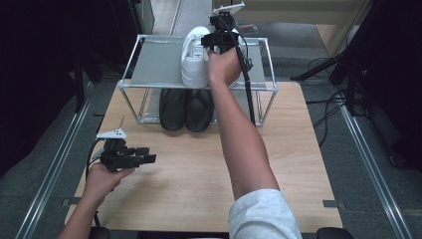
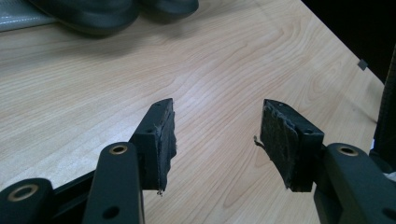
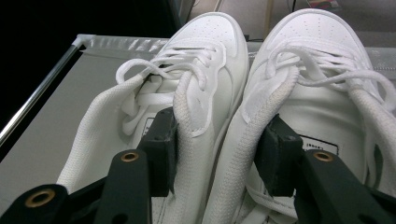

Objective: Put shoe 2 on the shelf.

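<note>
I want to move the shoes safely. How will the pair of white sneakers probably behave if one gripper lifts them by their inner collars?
The white sneakers look light. Their padded collars are soft, so they would probably bend under a squeeze. Held only there, each shoe may tip toe-down, and loose laces could snag.

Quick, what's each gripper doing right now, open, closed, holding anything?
Left gripper: open, nothing between its jaws, over the wooden table.
Right gripper: open, one jaw inside each of the white sneakers, not clamped on them.
</note>
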Demonstrator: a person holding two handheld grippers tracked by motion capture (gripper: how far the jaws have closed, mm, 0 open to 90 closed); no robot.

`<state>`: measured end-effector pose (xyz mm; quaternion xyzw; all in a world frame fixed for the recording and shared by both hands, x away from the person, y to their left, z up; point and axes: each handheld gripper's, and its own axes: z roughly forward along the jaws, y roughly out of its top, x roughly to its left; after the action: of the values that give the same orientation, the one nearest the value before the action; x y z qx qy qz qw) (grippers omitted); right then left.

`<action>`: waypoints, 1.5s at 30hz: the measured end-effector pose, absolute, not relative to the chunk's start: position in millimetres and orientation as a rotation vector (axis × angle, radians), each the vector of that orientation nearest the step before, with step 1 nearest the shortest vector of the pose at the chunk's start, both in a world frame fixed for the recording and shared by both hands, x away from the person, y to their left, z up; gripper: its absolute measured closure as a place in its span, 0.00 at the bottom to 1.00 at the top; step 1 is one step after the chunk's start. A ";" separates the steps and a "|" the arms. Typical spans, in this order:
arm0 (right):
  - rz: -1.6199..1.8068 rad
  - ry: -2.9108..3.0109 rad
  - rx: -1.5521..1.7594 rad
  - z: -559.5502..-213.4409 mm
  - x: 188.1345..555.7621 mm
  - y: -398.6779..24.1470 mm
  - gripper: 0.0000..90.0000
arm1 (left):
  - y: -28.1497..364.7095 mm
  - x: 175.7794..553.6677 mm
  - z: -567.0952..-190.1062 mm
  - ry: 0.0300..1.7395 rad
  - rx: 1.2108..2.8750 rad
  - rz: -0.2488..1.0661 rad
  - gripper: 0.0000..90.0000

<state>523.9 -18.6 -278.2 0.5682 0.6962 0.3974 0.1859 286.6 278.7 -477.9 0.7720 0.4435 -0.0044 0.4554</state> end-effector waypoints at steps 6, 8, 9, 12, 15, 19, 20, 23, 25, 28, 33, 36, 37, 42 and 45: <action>1.139 1.968 1.604 -277.9 523.8 -19.7 0.56 | 277.1 288.7 -477.9 1.088 1.907 -0.011 0.51; 1.147 1.971 1.608 -277.3 523.7 -20.7 0.55 | 276.9 288.6 -478.0 1.091 1.905 -0.015 0.51; 1.148 1.977 1.603 -277.1 523.8 -20.9 0.55 | 277.4 288.8 -477.9 1.088 1.906 -0.012 0.51; 1.142 2.003 1.589 -276.2 524.2 -22.1 0.54 | 277.6 288.8 -477.8 1.088 1.908 -0.011 0.51; 1.153 2.009 1.580 -274.6 524.0 -26.1 0.54 | 276.8 288.5 -477.7 1.091 1.903 -0.013 0.51; 1.186 2.021 1.588 -269.5 524.1 -33.0 0.53 | 276.6 289.0 -477.7 1.087 1.909 -0.010 0.51; 1.189 2.022 1.588 -268.2 523.4 -34.5 0.53 | 276.6 289.0 -477.8 1.088 1.908 -0.010 0.51; 1.208 2.036 1.582 -265.1 522.3 -40.3 0.53 | 276.4 289.0 -477.8 1.092 1.907 -0.011 0.51; 1.214 2.037 1.571 -262.1 520.7 -43.8 0.54 | 276.3 289.1 -477.8 1.092 1.907 -0.012 0.51; 1.232 2.045 1.552 -257.4 518.4 -48.0 0.56 | 276.2 289.2 -477.6 1.091 1.909 -0.012 0.51; 1.260 2.080 1.516 -250.8 513.4 -54.4 0.56 | 275.9 289.8 -477.6 1.086 1.920 -0.010 0.51; 1.250 2.087 1.493 -248.9 510.2 -58.2 0.56 | 275.4 289.8 -477.4 1.086 1.921 -0.010 0.51; 1.248 2.090 1.494 -248.2 508.9 -59.2 0.55 | 275.3 290.0 -477.5 1.086 1.925 -0.009 0.50; 1.291 2.108 1.481 -246.4 503.5 -64.7 0.54 | 274.2 290.4 -477.5 1.082 1.930 -0.011 0.50; 1.296 2.125 1.467 -246.7 499.9 -66.2 0.54 | 273.3 290.1 -477.4 1.084 1.926 -0.010 0.50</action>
<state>499.9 -66.2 -246.7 0.5038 0.7296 0.4449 0.1259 290.1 273.3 -477.4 0.7786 0.4383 -0.0039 0.4491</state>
